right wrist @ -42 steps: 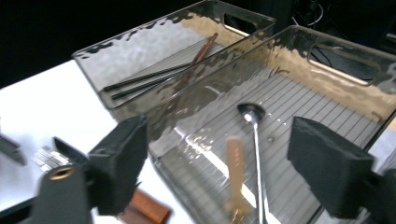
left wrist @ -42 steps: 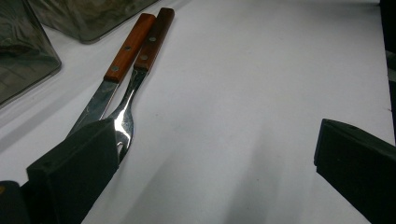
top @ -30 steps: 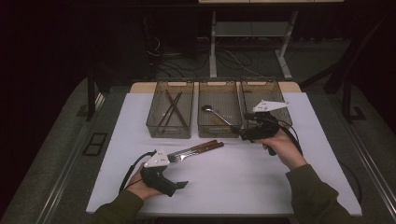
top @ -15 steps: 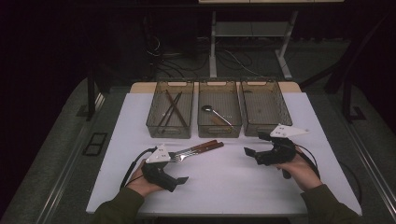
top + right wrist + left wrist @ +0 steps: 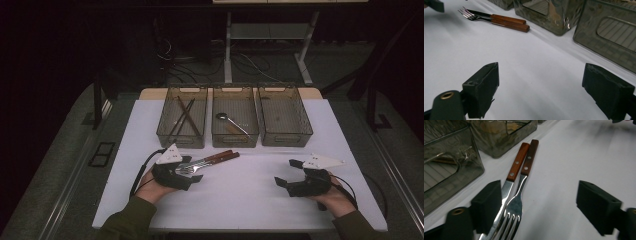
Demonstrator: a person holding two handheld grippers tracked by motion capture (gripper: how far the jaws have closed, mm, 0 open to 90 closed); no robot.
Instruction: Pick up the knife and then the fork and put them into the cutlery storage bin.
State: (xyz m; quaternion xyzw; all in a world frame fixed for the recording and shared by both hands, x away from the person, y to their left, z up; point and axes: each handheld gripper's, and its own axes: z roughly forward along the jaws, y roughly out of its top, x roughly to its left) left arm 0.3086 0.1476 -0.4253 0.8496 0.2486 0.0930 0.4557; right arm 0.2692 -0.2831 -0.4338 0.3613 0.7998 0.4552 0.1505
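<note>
1. The left gripper (image 5: 192, 172) hovers over the tine end of a fork (image 5: 515, 207) and a knife (image 5: 507, 191) that lie side by side on the white table (image 5: 240, 195); its jaws stand apart, gripping nothing, and have just been closing, with both pieces between them.
2. One jaw sits against the knife's blade, the other well clear of the fork; judged from here, a clean pick means taking one piece, not both.
3. The wooden handles (image 5: 524, 157) point away from the left gripper toward the three trays (image 5: 235, 135); a grip nearer the neck should tilt less.
4. The right gripper (image 5: 286, 175) waits empty and wide, well apart from the cutlery; the empty tray (image 5: 300, 127) lies beyond it.
</note>
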